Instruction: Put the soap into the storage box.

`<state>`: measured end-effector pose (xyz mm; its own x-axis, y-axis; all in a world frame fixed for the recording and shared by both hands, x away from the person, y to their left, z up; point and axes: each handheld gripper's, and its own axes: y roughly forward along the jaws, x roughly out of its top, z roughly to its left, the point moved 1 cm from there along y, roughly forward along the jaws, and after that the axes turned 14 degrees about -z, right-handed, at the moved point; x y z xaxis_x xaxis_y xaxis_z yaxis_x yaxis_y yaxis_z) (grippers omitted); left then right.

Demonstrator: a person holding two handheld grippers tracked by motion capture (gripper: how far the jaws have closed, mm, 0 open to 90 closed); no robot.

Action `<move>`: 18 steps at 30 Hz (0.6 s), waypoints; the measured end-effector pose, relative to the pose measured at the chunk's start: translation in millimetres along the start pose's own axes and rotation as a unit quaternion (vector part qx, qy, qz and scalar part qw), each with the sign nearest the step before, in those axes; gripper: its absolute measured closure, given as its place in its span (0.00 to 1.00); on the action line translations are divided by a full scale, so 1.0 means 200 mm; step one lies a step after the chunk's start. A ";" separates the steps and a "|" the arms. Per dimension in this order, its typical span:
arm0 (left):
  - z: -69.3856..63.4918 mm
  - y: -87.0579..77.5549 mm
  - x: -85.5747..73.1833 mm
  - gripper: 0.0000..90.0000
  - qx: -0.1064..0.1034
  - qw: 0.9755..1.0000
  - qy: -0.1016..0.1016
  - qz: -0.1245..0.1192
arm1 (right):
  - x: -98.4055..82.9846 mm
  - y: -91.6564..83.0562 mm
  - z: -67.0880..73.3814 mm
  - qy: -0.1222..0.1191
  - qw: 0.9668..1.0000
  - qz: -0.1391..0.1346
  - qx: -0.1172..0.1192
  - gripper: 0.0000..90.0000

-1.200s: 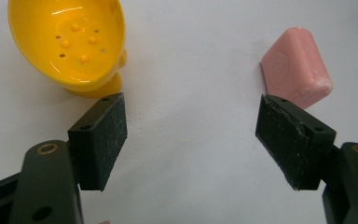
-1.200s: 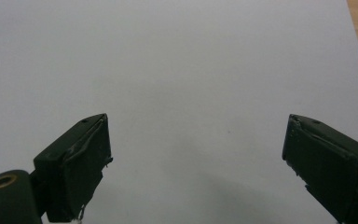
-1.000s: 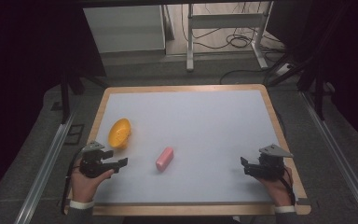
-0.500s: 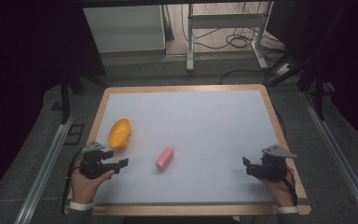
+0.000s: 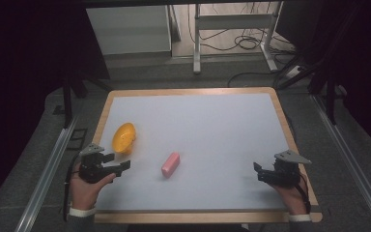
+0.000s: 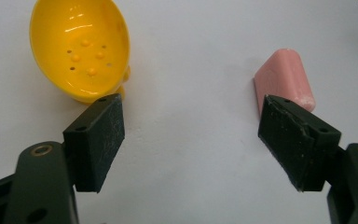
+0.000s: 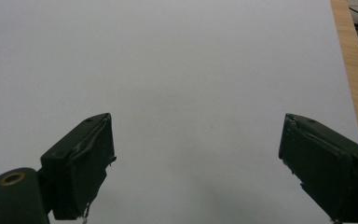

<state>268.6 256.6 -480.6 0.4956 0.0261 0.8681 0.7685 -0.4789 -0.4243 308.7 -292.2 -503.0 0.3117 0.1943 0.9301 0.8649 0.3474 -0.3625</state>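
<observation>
A yellow oval dish (image 5: 124, 137) with small holes in its floor lies on the white table top at the left. To its right lies a pink bar (image 5: 170, 164). My left gripper (image 5: 118, 162) hovers just in front of the dish and left of the bar. Its jaws have just been opening and hold nothing. In the left gripper view the dish (image 6: 81, 46) is beyond the left jaw and the bar (image 6: 284, 77) beyond the right jaw, with the left gripper (image 6: 189, 107) open over bare table. My right gripper (image 5: 258, 171) rests open near the right edge, and the right gripper (image 7: 196, 121) faces bare white surface.
The table has a wooden rim (image 5: 188, 92), also seen as the wooden rim (image 7: 354, 79) at the right of the right gripper view. Metal rails (image 5: 48, 169) run along both sides. A metal stand and cables (image 5: 232, 34) lie on the floor beyond the far edge.
</observation>
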 end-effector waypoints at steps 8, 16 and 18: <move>-0.03 0.01 0.03 0.26 -0.006 1.000 0.000 -0.001 | 0.00 -0.01 -0.01 0.001 1.000 -0.005 -0.004 0.11; -0.09 0.05 0.06 0.25 -0.013 1.000 0.013 0.010 | 0.00 -0.01 -0.02 0.002 1.000 -0.002 -0.007 0.11; -0.11 0.06 0.06 0.25 -0.015 1.000 0.017 0.011 | 0.00 -0.01 -0.01 0.000 1.000 -0.002 -0.007 0.11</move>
<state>275.0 232.5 -468.5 0.4983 -0.0149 0.8669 0.7443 -0.5054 -0.4366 308.2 -295.5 -502.3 0.3089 0.1925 0.9314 0.8711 0.3360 -0.3583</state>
